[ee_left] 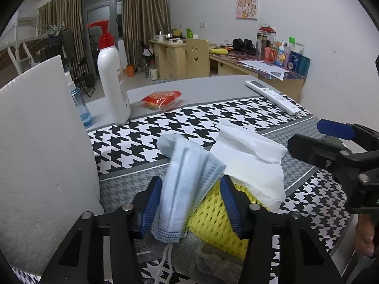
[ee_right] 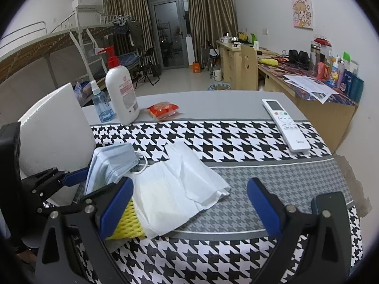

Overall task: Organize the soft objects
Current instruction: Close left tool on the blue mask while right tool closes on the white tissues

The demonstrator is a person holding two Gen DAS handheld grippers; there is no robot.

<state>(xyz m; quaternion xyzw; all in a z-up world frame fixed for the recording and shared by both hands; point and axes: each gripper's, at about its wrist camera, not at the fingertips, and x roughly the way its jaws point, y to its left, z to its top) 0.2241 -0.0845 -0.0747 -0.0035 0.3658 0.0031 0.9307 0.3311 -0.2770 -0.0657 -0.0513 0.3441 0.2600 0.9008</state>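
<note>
Left tongs (ee_left: 189,203), bottom centre of the left wrist view, pinching a blue face mask (ee_left: 182,177) above yellow mesh foam (ee_left: 213,220). Right tongs (ee_right: 189,209) spread wide, holding nothing. White tissue (ee_right: 175,187) draped over the foam, mid-frame. Farther up on the desk (ee_right: 213,99): pump bottle (ee_right: 122,90), remote (ee_right: 285,124).

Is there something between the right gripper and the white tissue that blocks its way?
Nothing visible does. The right gripper is open and empty, and the white tissue lies directly before it, partly over the yellow mesh pad. The left gripper holds the blue face mask, off to the side.
</note>
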